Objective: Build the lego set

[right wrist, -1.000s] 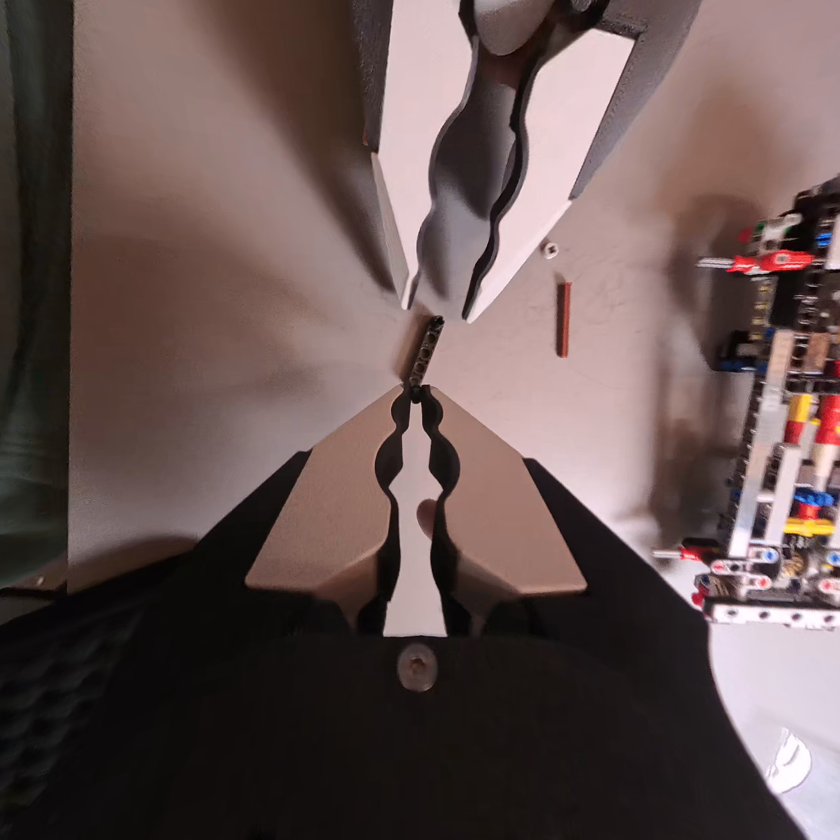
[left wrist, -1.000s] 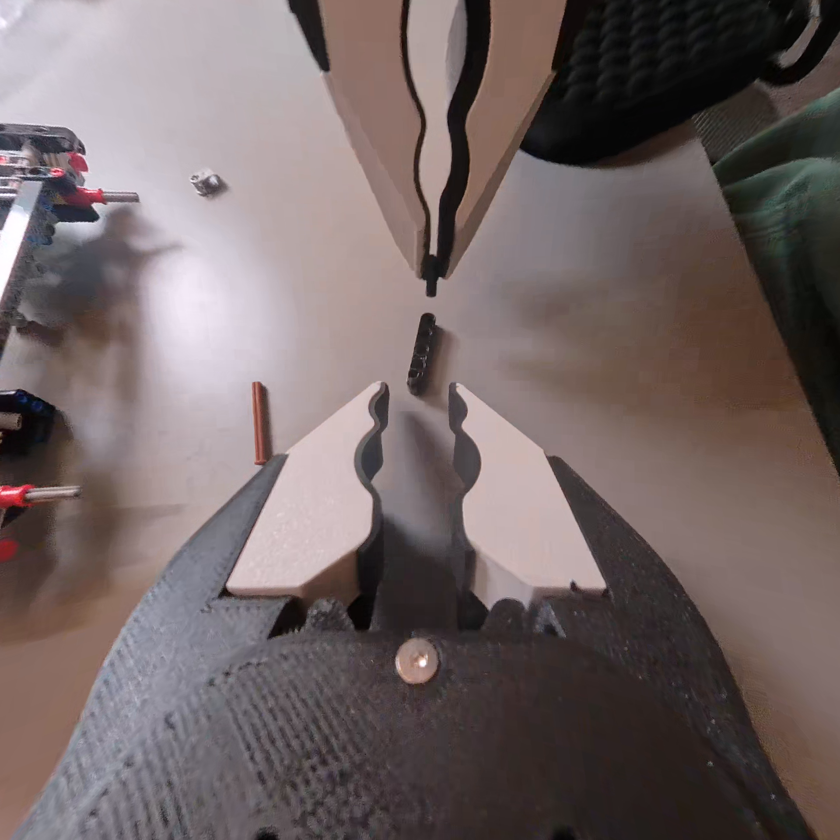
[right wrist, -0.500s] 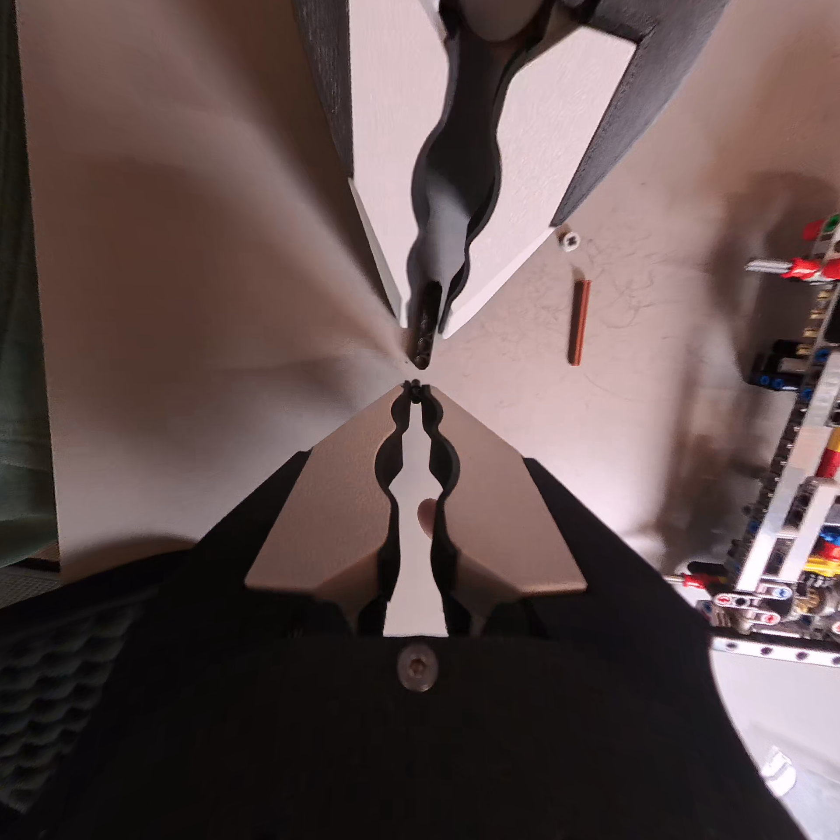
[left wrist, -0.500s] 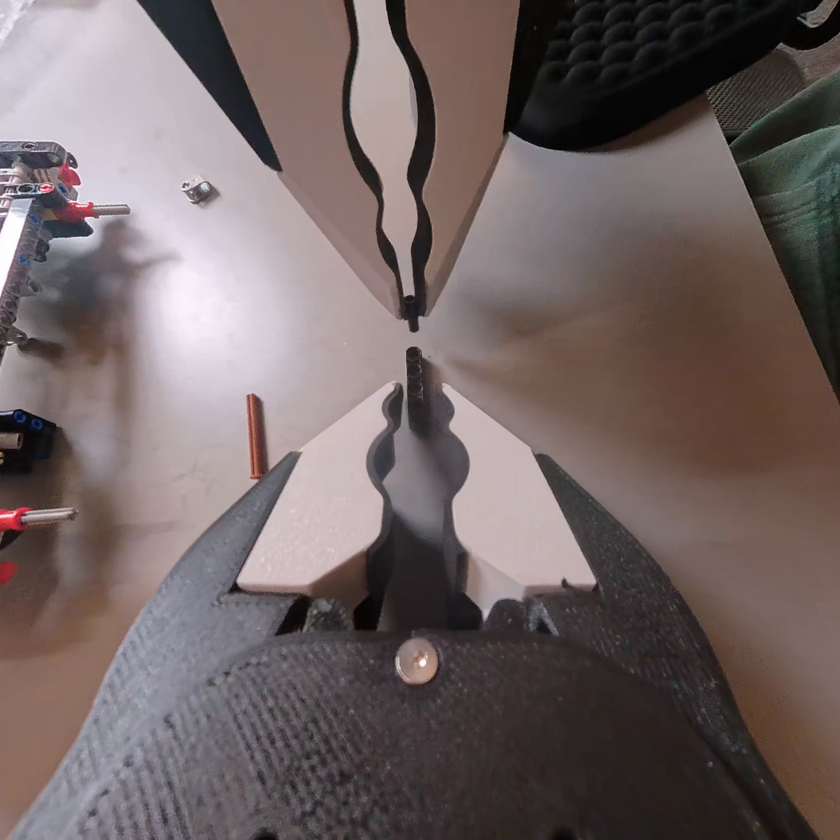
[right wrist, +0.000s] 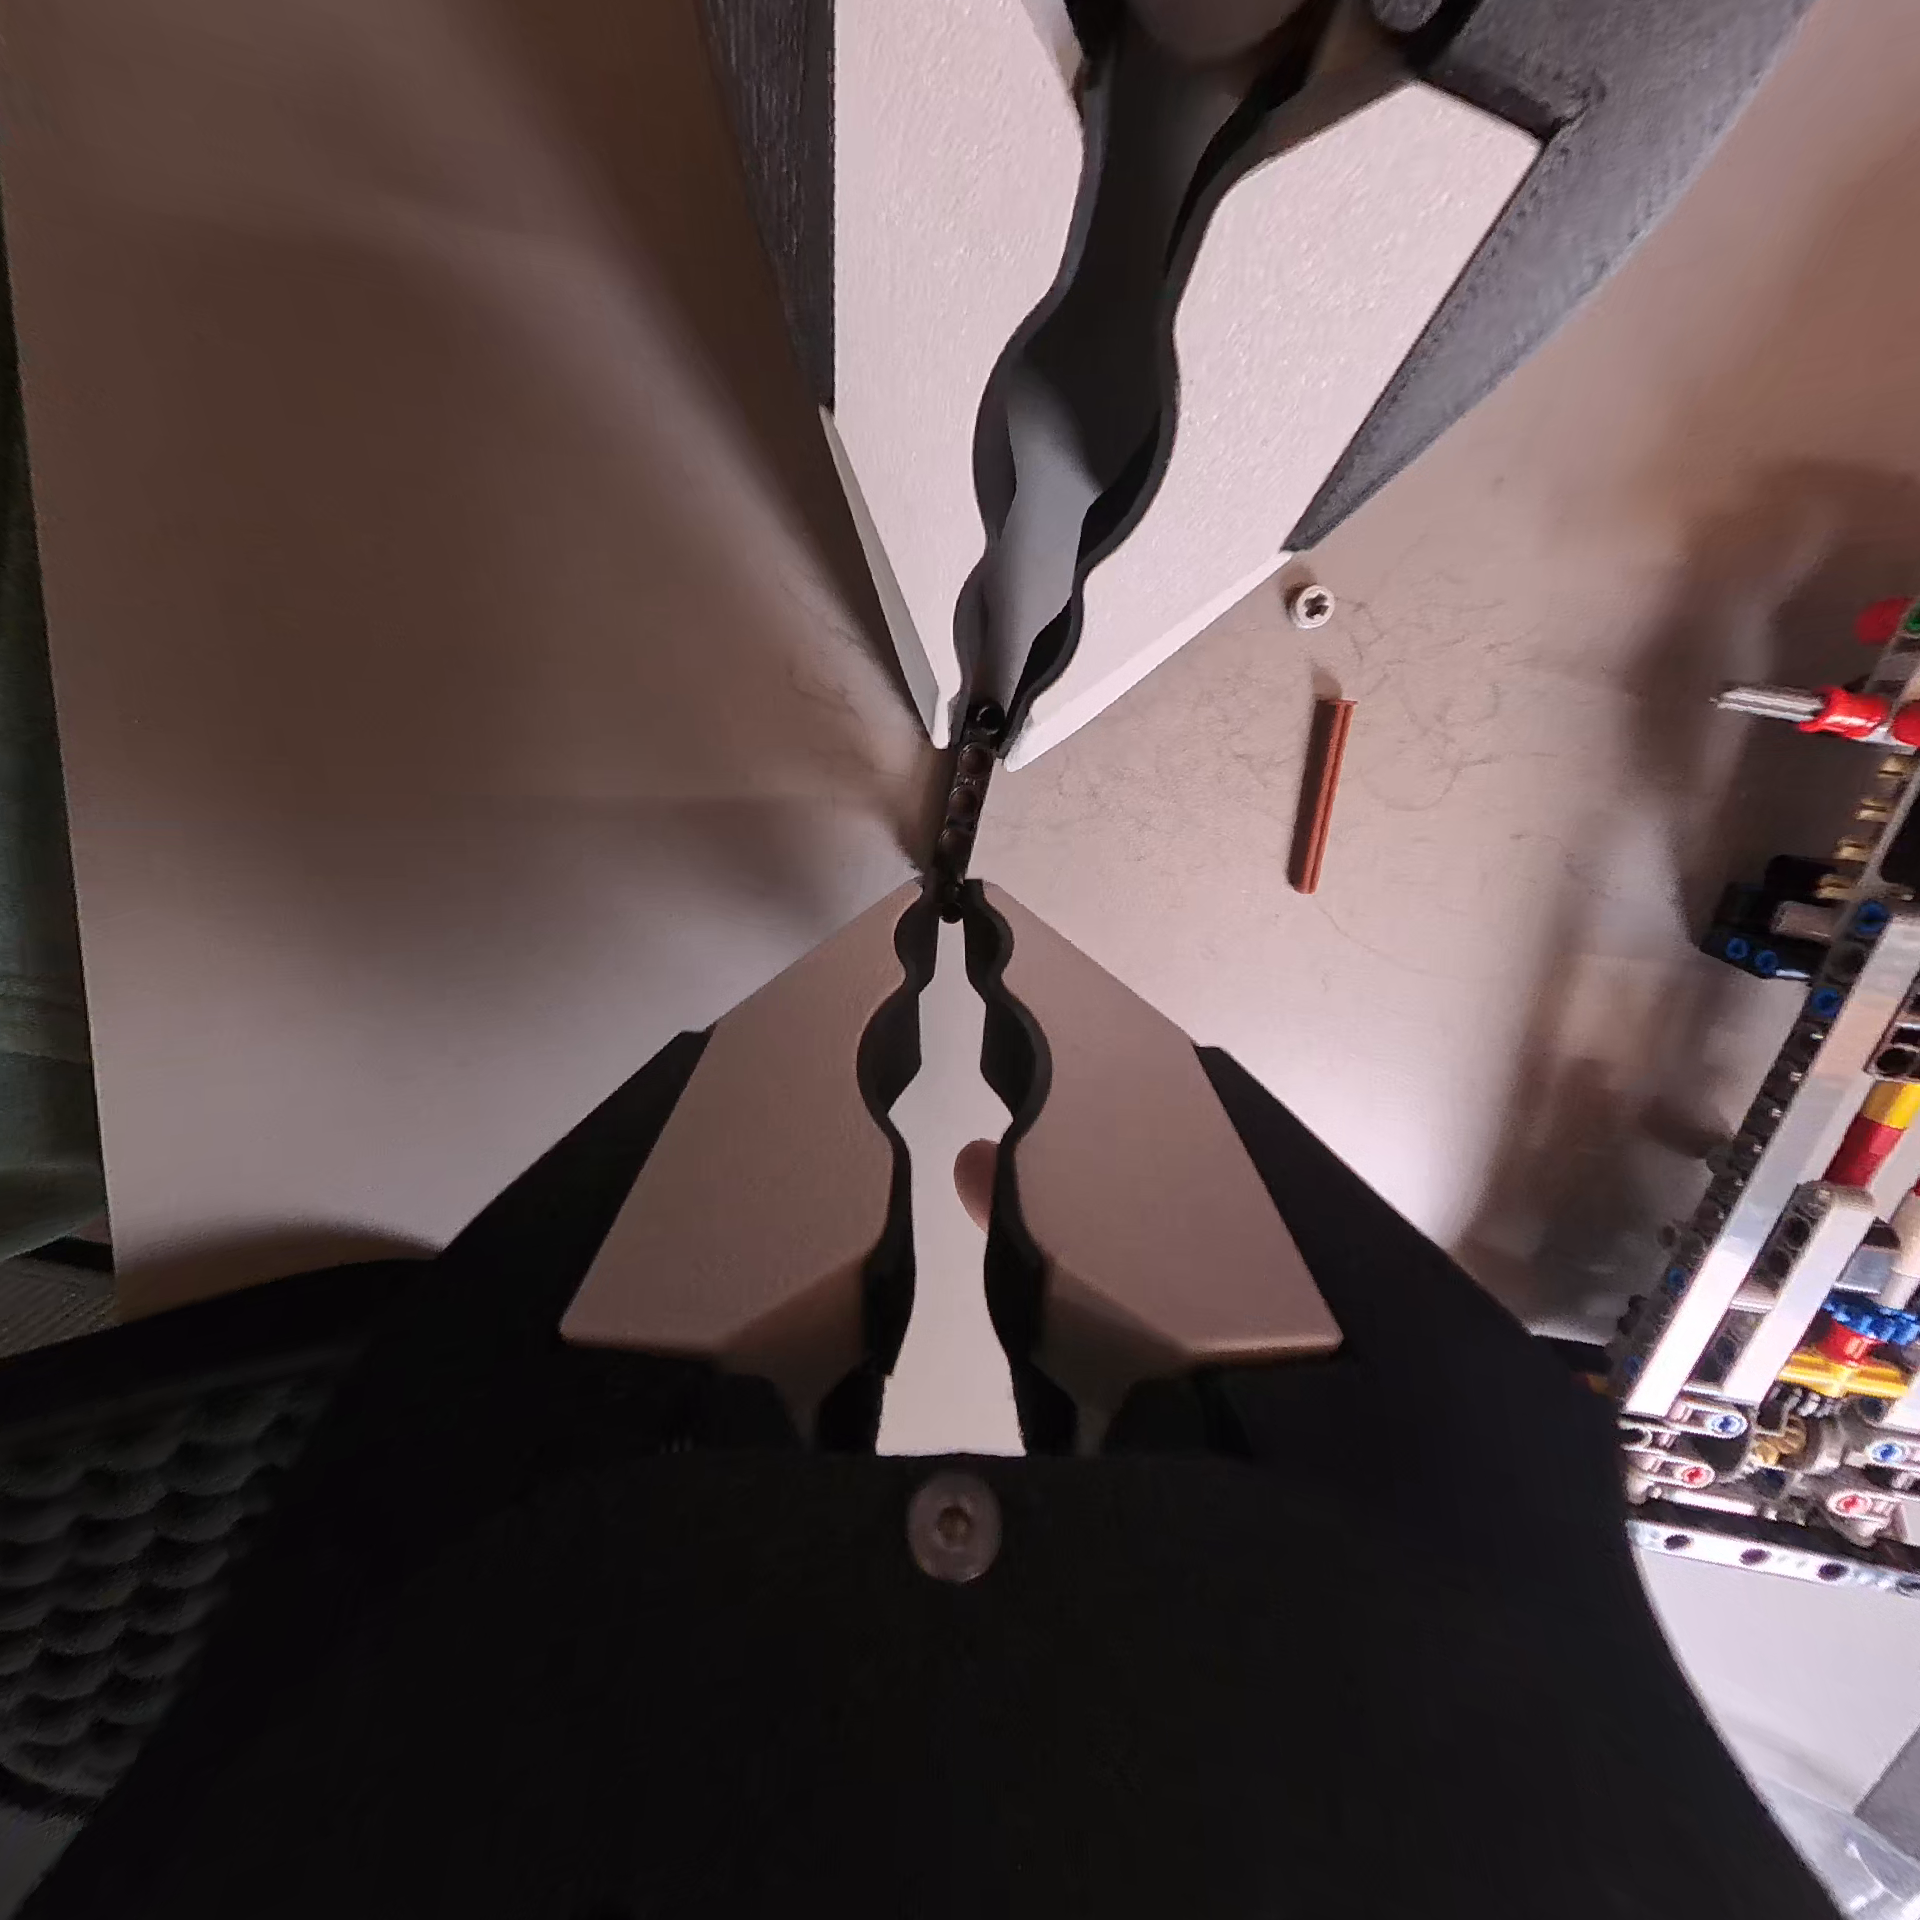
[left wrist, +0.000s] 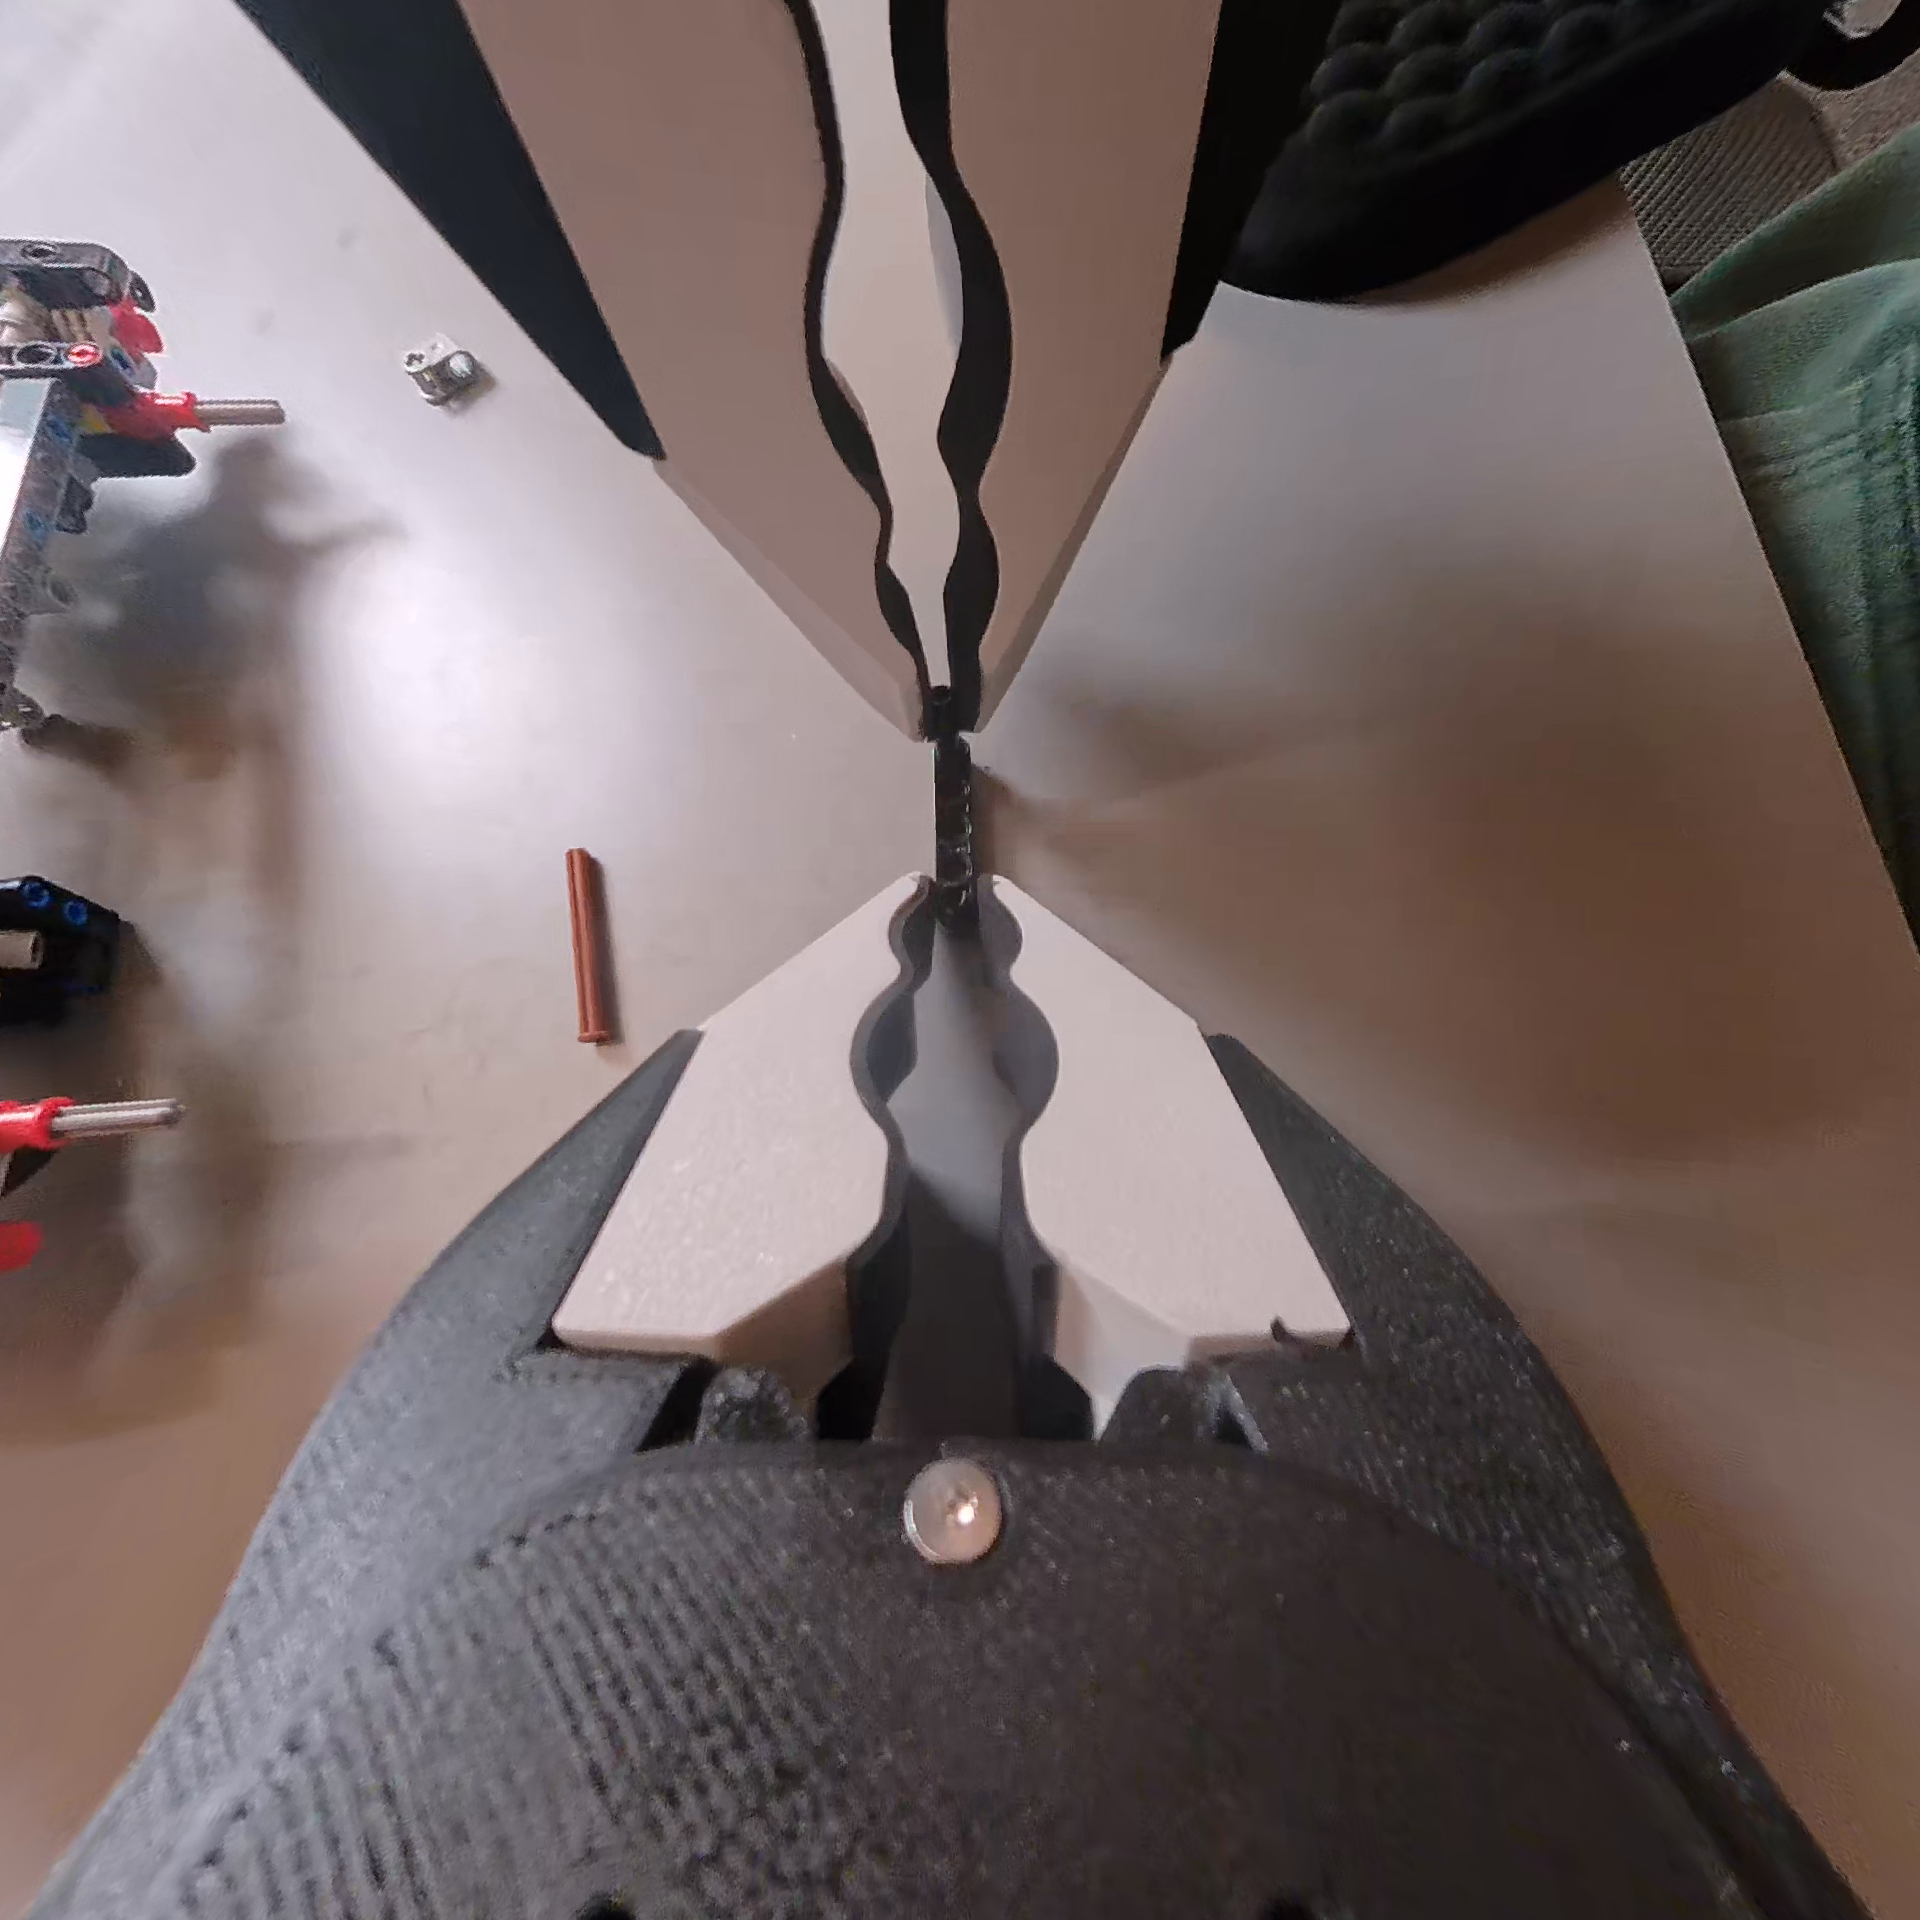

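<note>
My left gripper [left wrist: 951, 888] is shut on one end of a thin black beam with holes [left wrist: 953, 821] and holds it above the tan table [left wrist: 1351, 935]. My right gripper [left wrist: 948, 717] comes in from the opposite side, tip to tip, and is shut on a small black pin [left wrist: 940, 704]. The pin meets the beam's free end. In the right wrist view my right gripper [right wrist: 948, 896] pinches the pin [right wrist: 951, 906], the beam [right wrist: 966, 795] runs up from it, and the left gripper [right wrist: 979, 743] grips its far end.
A brown axle [left wrist: 590, 945] lies on the table, also in the right wrist view [right wrist: 1320, 810]. A small grey connector [left wrist: 442, 364] lies beyond it. The part-built model [right wrist: 1808, 1195] stands at the table side. A green sleeve [left wrist: 1829, 520] is at the edge. My two grippers' fingertips are within a few centimetres of each other. Both grippers' tips are roughly 7 centimeters from the brown axle [left wrist: 590, 945]. Seen from the right wrist view [right wrist: 1317, 789] as well.
The left gripper closed on the black beam that lay on the table and took it up. The right gripper with the pin came closer until pin and beam end met.
</note>
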### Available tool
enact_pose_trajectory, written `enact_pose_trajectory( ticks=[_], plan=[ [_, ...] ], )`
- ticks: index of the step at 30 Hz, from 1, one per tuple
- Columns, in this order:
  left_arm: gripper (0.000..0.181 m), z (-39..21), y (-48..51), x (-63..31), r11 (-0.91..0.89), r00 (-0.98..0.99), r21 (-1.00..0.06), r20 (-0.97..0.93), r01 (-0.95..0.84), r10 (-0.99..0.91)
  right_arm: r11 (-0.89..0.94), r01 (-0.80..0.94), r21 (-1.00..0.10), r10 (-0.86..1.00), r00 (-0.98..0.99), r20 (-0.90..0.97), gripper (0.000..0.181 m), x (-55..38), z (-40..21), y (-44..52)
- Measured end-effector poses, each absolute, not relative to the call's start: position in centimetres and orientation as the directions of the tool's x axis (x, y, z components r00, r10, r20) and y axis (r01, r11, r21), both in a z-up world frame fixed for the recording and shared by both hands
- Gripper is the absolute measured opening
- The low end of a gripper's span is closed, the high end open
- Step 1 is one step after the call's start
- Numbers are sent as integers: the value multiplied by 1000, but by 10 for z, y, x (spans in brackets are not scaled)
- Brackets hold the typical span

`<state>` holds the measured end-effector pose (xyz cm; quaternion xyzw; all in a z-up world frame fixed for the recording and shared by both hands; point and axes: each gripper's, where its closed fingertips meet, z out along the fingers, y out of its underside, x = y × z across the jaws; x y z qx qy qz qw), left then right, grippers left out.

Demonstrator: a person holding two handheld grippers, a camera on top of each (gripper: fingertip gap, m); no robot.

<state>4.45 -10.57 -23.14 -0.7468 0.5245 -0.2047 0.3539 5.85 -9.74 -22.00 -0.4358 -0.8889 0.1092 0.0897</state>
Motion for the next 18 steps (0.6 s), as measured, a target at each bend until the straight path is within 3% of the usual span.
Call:
enact_pose_trajectory(
  ticks=[18],
  plan=[
    [6, -231, -103, 44, -201, 354, -764, -38, -613, -934, 693, 702, -166, 716, -697, 43, 0, 59, -223, -96]
  ],
)
